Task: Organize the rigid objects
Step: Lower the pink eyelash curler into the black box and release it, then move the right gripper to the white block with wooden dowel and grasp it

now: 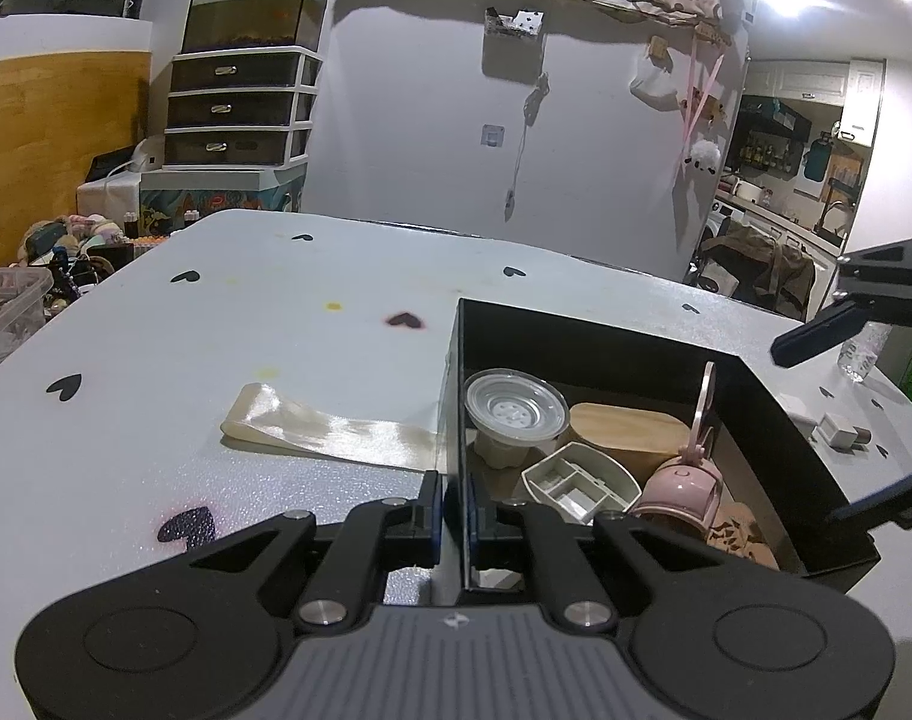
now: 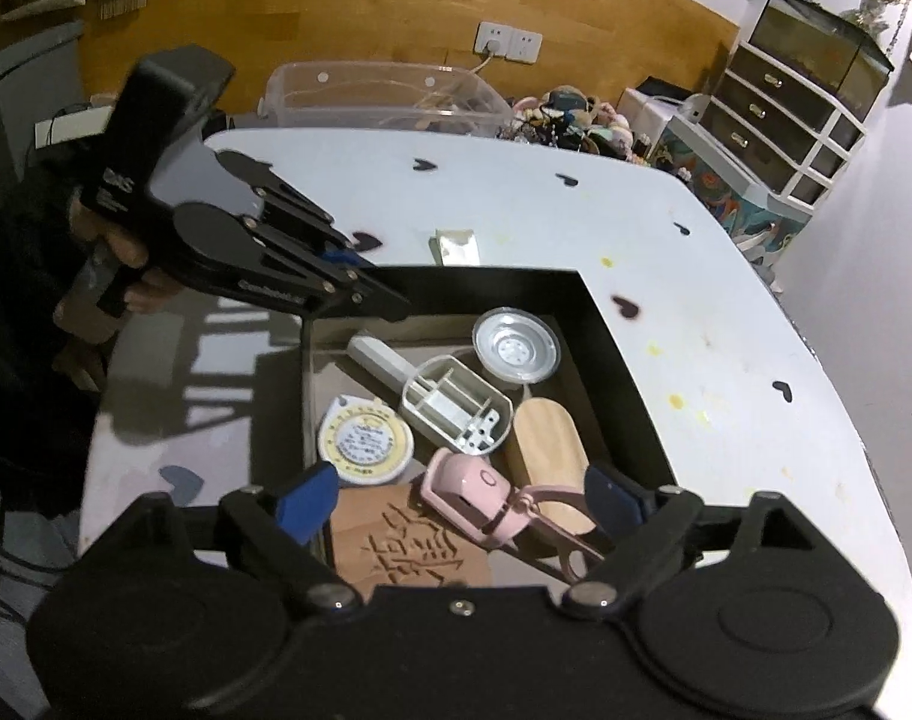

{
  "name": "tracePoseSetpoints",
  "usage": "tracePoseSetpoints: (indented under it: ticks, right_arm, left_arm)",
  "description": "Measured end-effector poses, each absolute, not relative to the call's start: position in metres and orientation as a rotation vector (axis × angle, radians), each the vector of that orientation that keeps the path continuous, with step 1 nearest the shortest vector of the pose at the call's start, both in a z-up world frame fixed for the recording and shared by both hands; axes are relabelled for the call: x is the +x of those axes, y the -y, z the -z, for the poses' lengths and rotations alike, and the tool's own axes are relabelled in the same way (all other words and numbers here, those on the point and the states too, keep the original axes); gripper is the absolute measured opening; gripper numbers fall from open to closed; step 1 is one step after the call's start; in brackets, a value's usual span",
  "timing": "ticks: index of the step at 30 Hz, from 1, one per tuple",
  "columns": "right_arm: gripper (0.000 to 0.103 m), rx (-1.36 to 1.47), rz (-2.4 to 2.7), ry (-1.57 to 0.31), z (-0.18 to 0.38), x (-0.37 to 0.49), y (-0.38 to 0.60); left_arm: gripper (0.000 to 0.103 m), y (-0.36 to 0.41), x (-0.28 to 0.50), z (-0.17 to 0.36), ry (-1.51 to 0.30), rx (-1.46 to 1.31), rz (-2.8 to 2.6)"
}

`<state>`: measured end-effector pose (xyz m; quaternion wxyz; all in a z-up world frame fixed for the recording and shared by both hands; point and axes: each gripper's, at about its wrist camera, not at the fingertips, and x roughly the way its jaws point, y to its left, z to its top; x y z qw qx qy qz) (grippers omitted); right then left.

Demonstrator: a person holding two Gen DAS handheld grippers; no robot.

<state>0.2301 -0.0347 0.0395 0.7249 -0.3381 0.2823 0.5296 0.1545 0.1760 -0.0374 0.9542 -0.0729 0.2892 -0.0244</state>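
1. the left claw (image 1: 454, 501) is clenched on the near wall of the black box (image 1: 786, 420), one finger outside and one inside; it seems to be steadying the box on the white surface (image 1: 216, 360).
2. the right claw (image 2: 462, 501) is released, its blue pads (image 2: 312, 495) spread wide with nothing between them; it hovers over the near end of the box, above the pink eyelash curler (image 2: 486, 495) and the carved brown plaque (image 2: 408, 552).
3. already inside the box: a clear round lid (image 2: 516, 348), a white plastic casing (image 2: 456, 405), a wooden oval piece (image 2: 546, 444), a round tape measure (image 2: 365, 441) and a white stick-like piece (image 2: 378, 357); the sorting looks well along.
4. still outside: a small white cube-shaped item (image 1: 840, 429) on the surface beyond the far wall, and a cream ribbon (image 1: 330, 429) lying flat beside the box, which is soft and probably not part of this job.
5. risks: the pieces lie heaped and leaning, so a low pass of the open claw could snag the curler's loop handle and drag it out; a pull on the pinched wall could bend it or tip the box; reaching across for the cube could bring the two claws into each other.
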Motion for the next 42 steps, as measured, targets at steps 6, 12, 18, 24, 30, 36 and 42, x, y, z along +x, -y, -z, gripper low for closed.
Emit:
tracePoseSetpoints:
  ticks: [6,12,18,24,30,36,42]
  right_arm:
    - [0.097,-0.681,-1.145,-0.581,-0.052,0.217,0.040]
    - [0.100,-0.588,-1.087,-0.496,-0.064,0.201,0.048]
    - [0.103,-0.477,-0.974,-0.369,-0.082,0.182,0.073]
    - [0.103,-0.333,-0.740,-0.294,-0.089,0.171,0.114]
    - [0.103,-0.197,-0.450,-0.302,-0.067,0.168,0.160]
    - [0.097,-0.065,-0.212,-0.403,-0.029,0.182,0.198]
    - [0.092,0.011,-0.034,-0.535,0.006,0.204,0.222]
  left_arm:
    - [0.008,-0.176,0.156,0.038,-0.590,-0.151,0.044]
    - [0.007,-0.175,0.156,0.037,-0.598,-0.145,0.035]
    - [0.007,-0.174,0.158,0.035,-0.614,-0.146,0.029]
    - [0.007,-0.173,0.160,0.032,-0.636,-0.148,0.020]
    - [0.006,-0.171,0.164,0.029,-0.666,-0.139,0.011]
    - [0.005,-0.168,0.166,0.028,-0.677,-0.132,-0.014]
    - [0.004,-0.164,0.167,0.027,-0.686,-0.125,-0.033]
